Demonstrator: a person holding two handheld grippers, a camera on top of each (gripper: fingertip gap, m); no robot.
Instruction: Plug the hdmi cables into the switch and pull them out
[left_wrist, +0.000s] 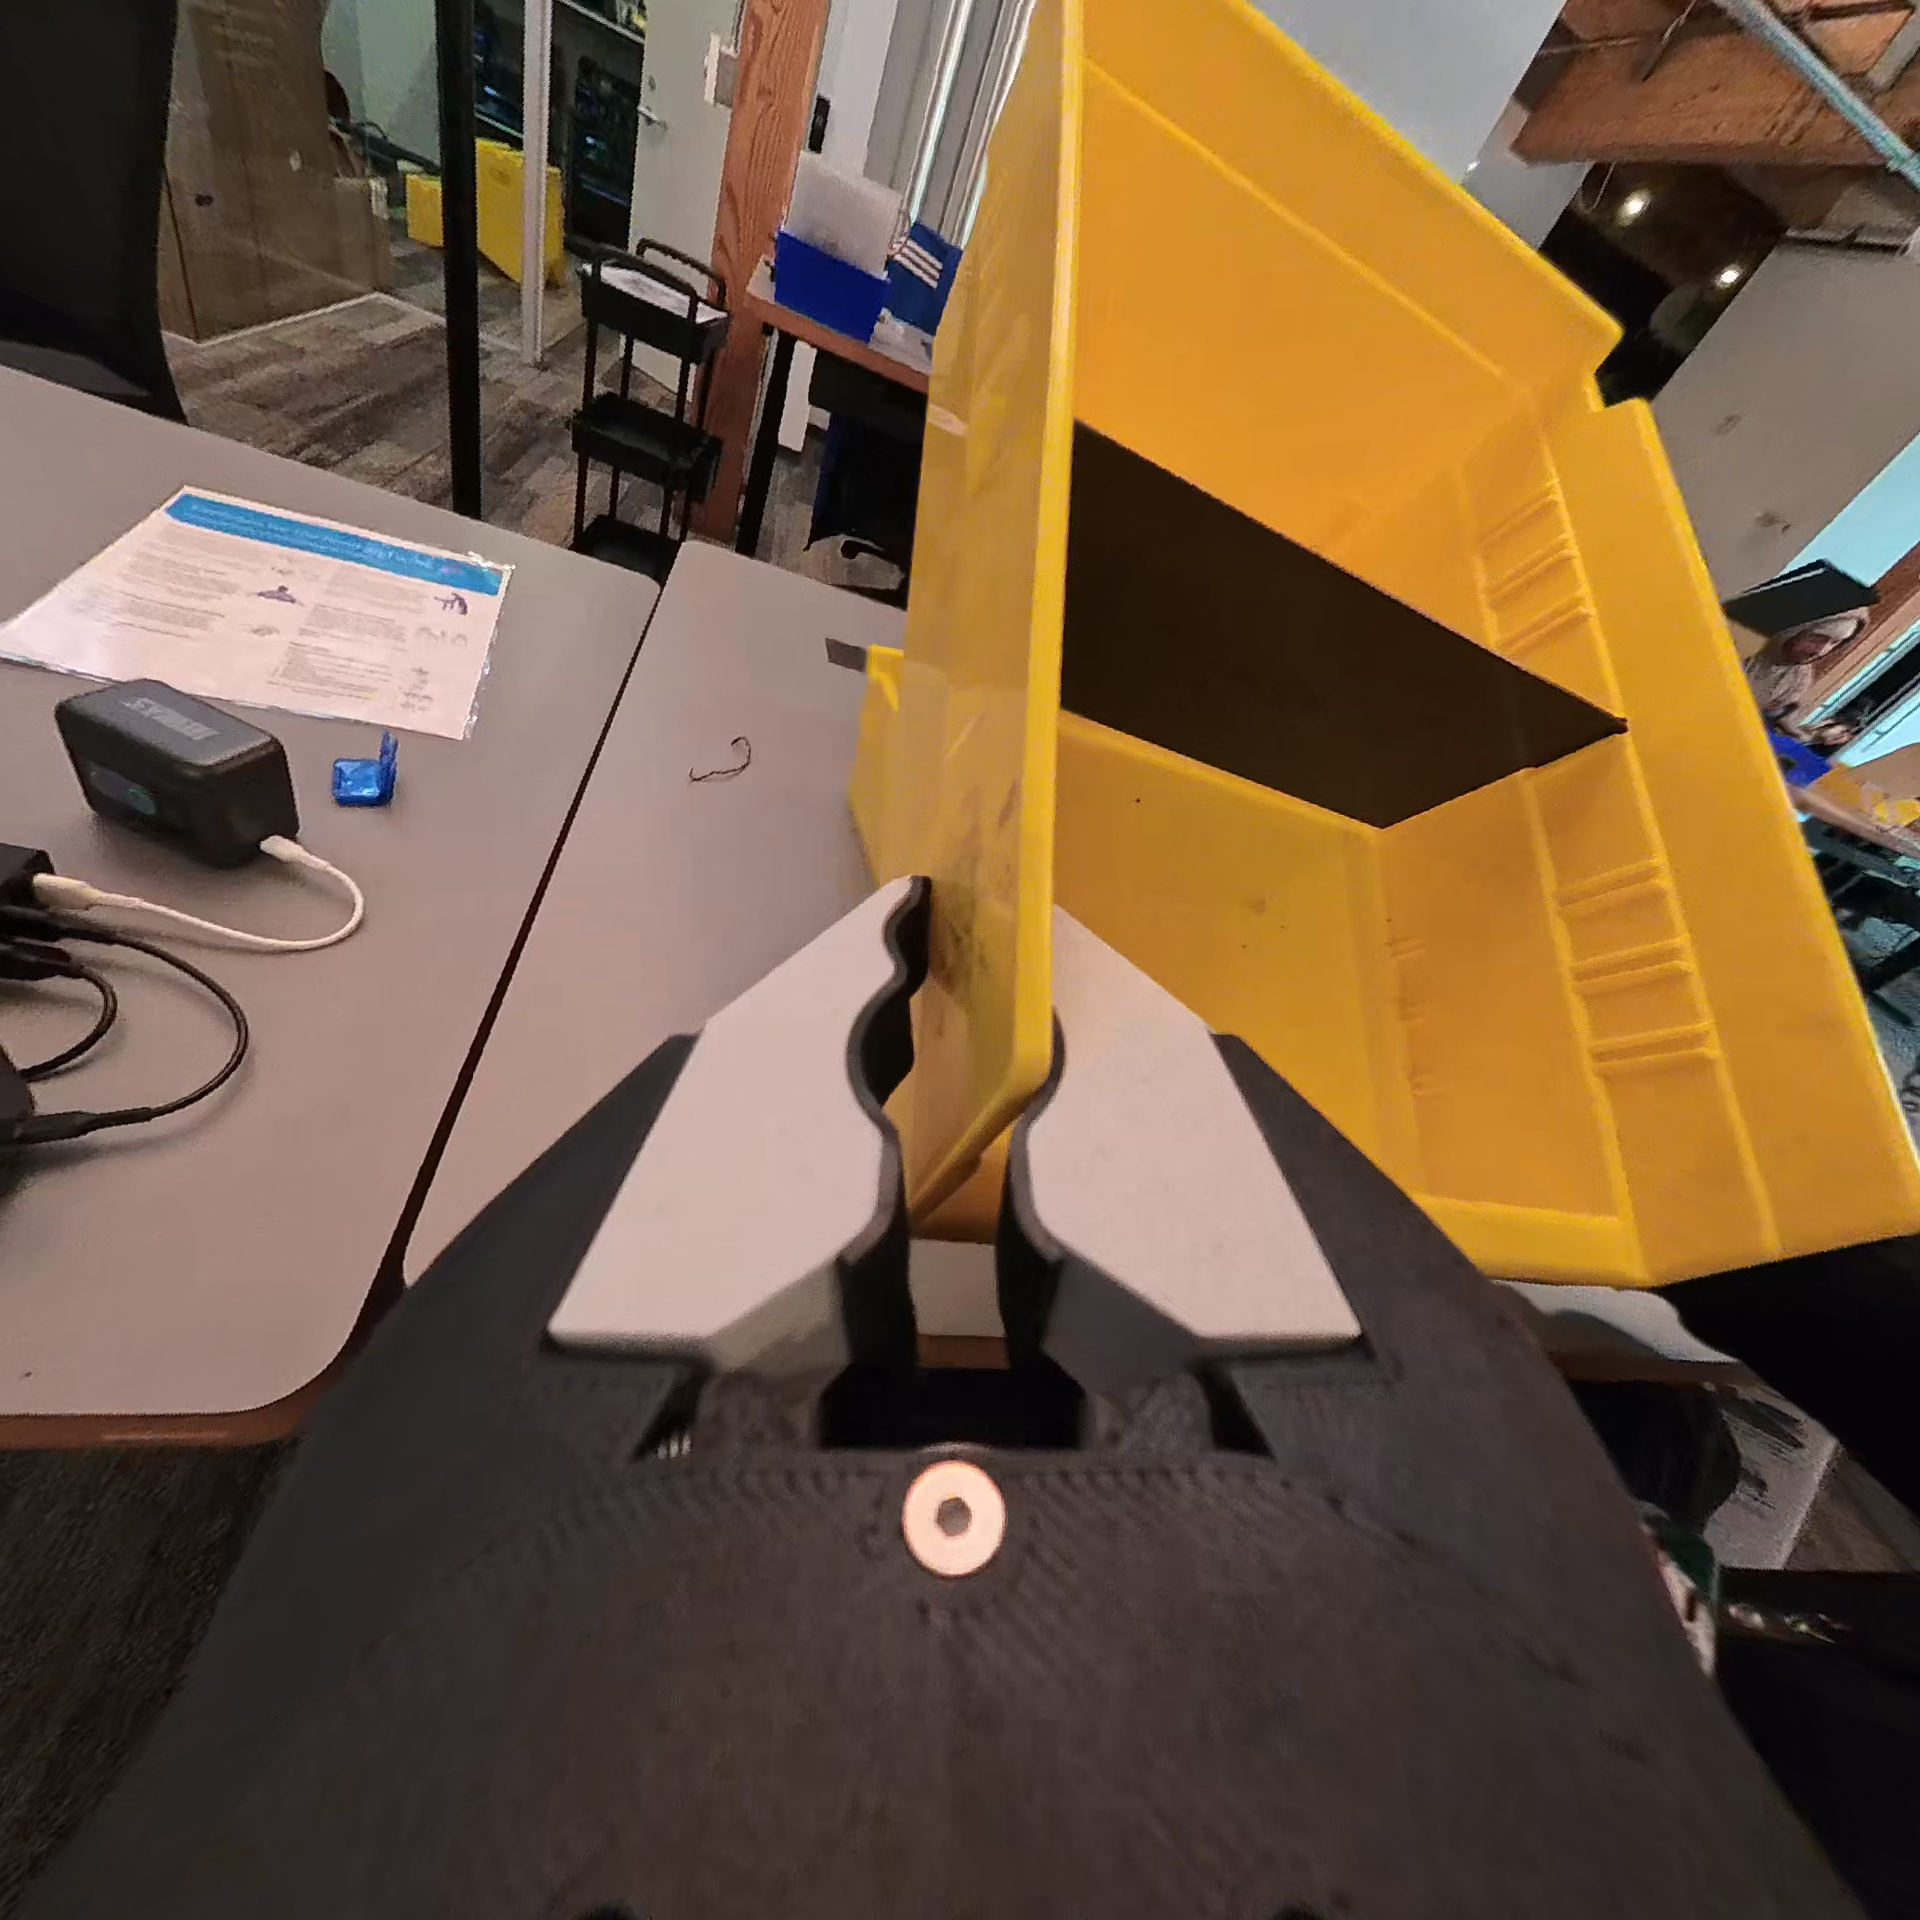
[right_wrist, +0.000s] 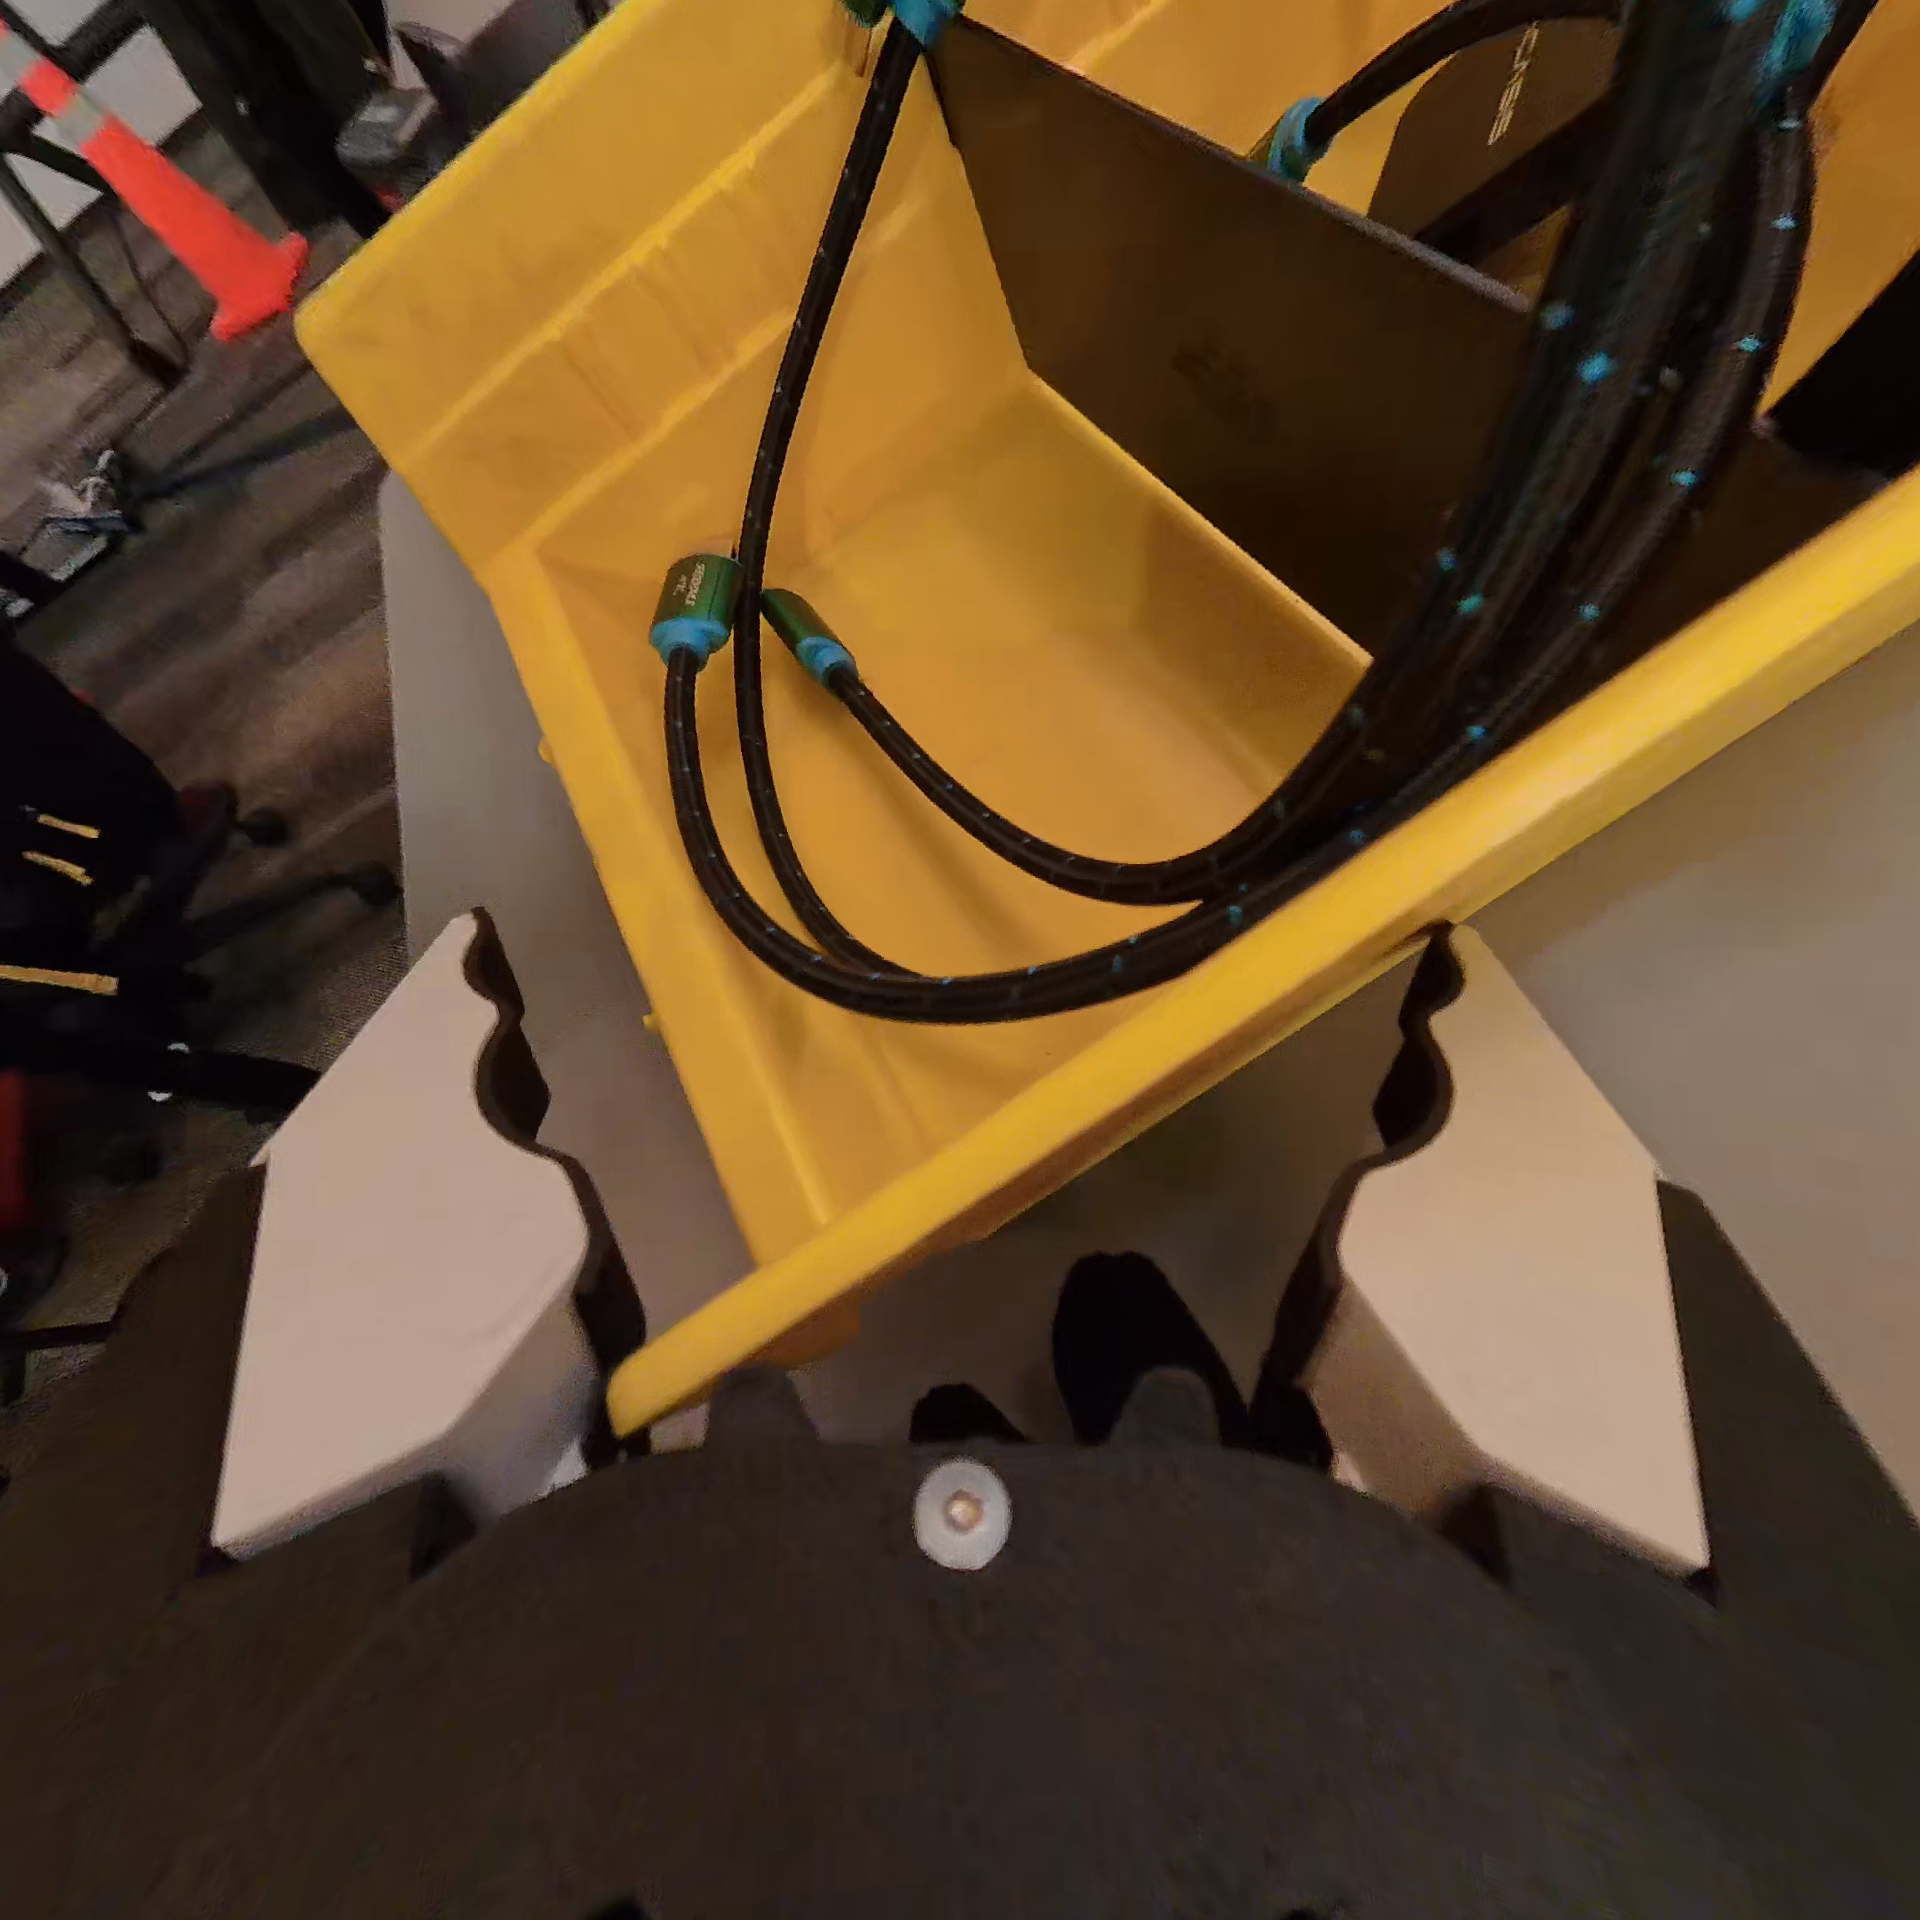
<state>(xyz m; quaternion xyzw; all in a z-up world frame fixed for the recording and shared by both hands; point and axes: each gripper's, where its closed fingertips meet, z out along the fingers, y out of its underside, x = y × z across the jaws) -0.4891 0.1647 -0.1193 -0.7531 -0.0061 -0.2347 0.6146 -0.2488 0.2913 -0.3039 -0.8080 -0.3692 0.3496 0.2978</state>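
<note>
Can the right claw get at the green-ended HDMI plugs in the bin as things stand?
Probably yes. The right claw is open over the yellow bin's near rim, and the plugs lie uncovered on the bin floor, with only their own cable loops beside them.

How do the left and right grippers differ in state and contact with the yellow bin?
The left gripper is shut on the yellow bin, pinching its wall edge; the right gripper is open, with the bin's rim passing between its spread fingers without being clamped. Both have light fingers on black bodies and are at the same bin.
</note>
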